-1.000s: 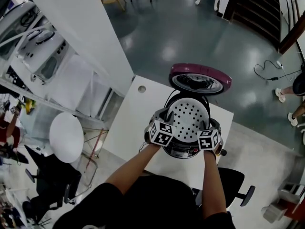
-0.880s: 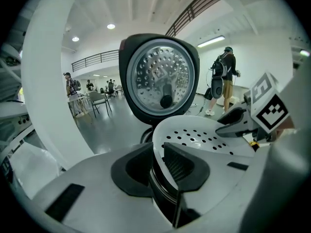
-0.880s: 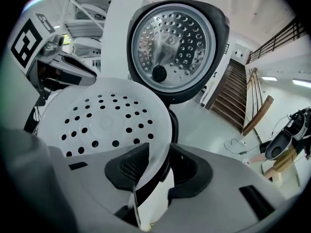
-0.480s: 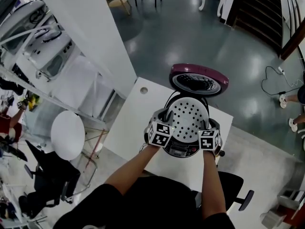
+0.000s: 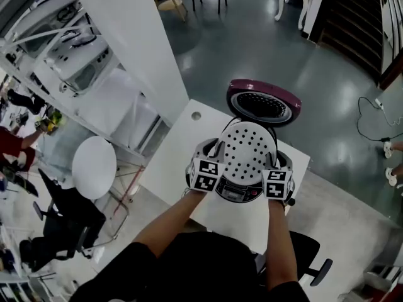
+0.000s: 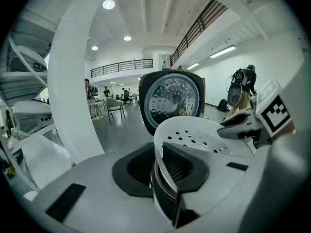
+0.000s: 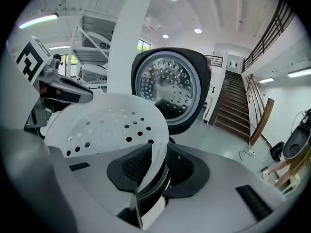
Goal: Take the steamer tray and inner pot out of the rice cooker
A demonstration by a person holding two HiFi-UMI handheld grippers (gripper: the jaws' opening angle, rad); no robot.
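I hold tray (image 5: 250, 151) by opposite rim edges, over mouth of cooker (image 5: 238, 195) on white bench (image 5: 182, 146). Left gripper (image 6: 163, 169), right gripper (image 7: 154, 171): fingers (image 6: 187, 163) have just been closing, rim pinched between each pair. Pot hidden beneath tray. My judgement: lift straight up, both sides level, so tray neither tilts nor snags pot. Open lid (image 5: 262, 104) stands just behind; keep tray off it. Bare bench left of cooker gives set-down room; front edge near.
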